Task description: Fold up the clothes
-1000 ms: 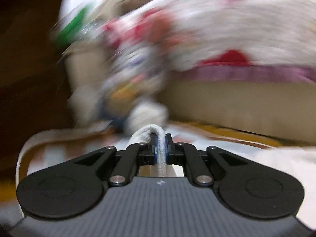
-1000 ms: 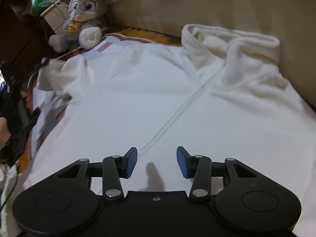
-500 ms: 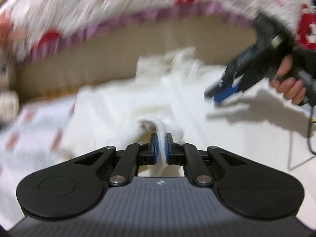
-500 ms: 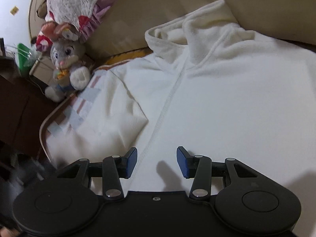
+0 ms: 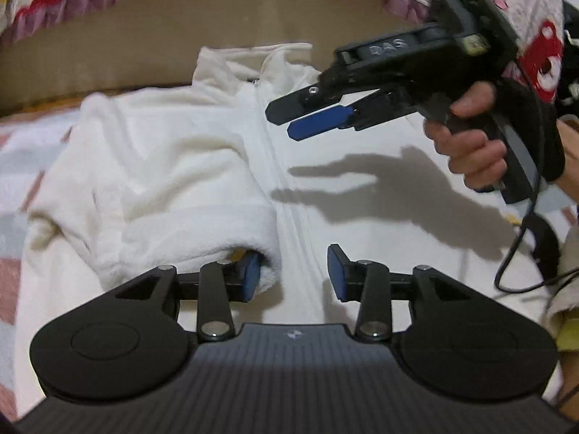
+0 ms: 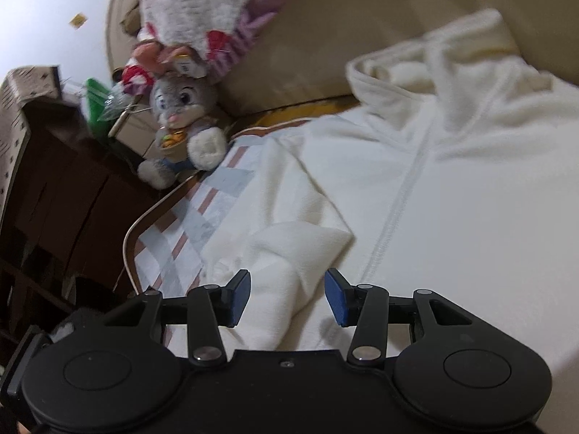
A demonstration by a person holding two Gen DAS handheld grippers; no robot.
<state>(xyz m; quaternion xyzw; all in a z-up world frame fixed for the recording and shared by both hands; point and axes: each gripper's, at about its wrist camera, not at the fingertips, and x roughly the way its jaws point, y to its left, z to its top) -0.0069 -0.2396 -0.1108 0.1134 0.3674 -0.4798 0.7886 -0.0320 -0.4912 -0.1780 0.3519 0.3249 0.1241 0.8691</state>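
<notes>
White fleece hoodie lying zip-up on the bed, left sleeve cuff folded in beside the zipper. Left gripper opening, releasing that cuff. Right gripper hovering spread, empty. Next, probably: taking the opposite sleeve.

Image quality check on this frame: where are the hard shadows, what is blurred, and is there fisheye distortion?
Left wrist view: sharp overall; the right gripper and the hand holding it throw a hard dark shadow on the white hoodie; edges bow from the fisheye. Right wrist view: tilted, softly motion-blurred, worst on the quilt; the plush rabbit stays readable.
</notes>
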